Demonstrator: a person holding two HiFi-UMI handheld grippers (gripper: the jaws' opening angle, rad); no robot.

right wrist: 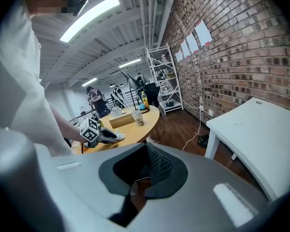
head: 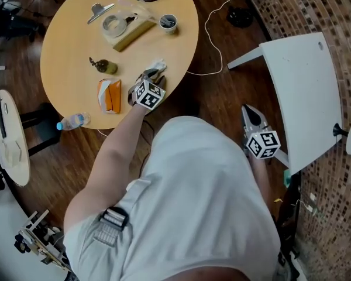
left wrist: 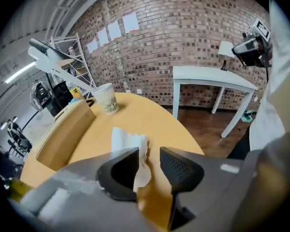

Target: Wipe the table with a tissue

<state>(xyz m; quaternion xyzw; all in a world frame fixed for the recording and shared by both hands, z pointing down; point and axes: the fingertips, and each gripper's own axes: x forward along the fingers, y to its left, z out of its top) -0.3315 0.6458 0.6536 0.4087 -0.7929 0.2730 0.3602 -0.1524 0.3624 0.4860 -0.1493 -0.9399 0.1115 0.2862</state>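
Observation:
A crumpled white tissue lies on the round wooden table near its right front edge. My left gripper points down at the tissue. In the left gripper view the tissue rises between the jaws and rests against the left one; the left gripper is open, with a gap to the other pad. My right gripper hangs off the table over the wooden floor, beside the person's hip. The right gripper view shows the right gripper shut and empty, with the table far off.
On the table are an orange tissue pack, a tape roll, a wooden block, a paper cup and a small dark bottle. A water bottle lies at the table's edge. A white table stands to the right.

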